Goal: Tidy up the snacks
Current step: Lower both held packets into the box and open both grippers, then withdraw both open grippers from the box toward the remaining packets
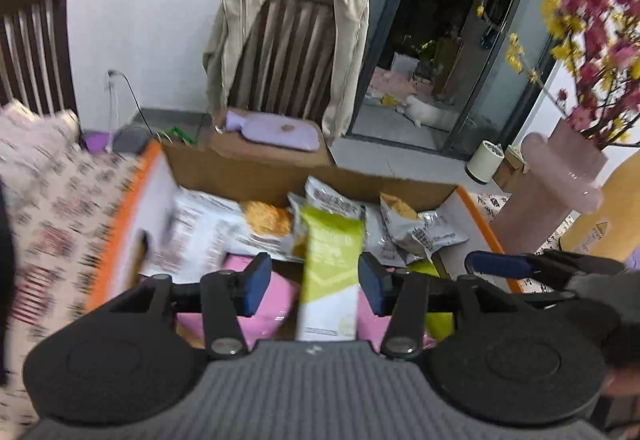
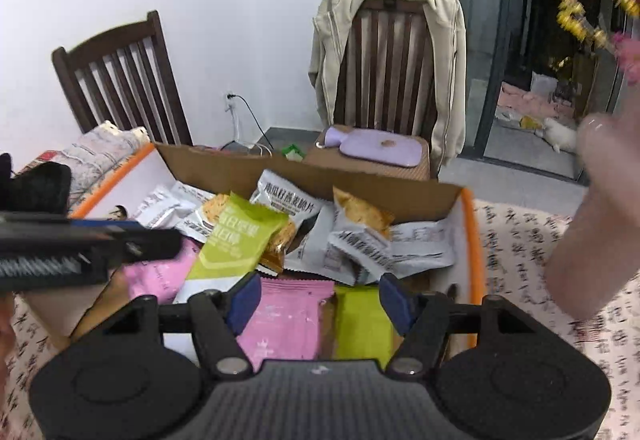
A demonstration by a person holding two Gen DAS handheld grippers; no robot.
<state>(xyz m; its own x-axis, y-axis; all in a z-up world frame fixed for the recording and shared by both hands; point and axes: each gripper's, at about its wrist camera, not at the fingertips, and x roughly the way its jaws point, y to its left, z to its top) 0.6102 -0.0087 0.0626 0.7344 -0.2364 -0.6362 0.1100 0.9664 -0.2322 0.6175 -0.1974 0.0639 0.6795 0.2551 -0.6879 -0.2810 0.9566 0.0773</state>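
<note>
Left wrist view, green snack packet (image 1: 332,264) between spread left tongs (image 1: 316,282), untouched.

Left gripper (image 1: 315,282) and right gripper (image 2: 320,303) side by side, jaws of both spread wide, nothing clamped.

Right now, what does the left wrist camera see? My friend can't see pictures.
The open left gripper hovers over a cardboard box of snack packets, a green-and-white packet between its fingers, untouched. Behind stands a chair draped with a beige jacket.
</note>
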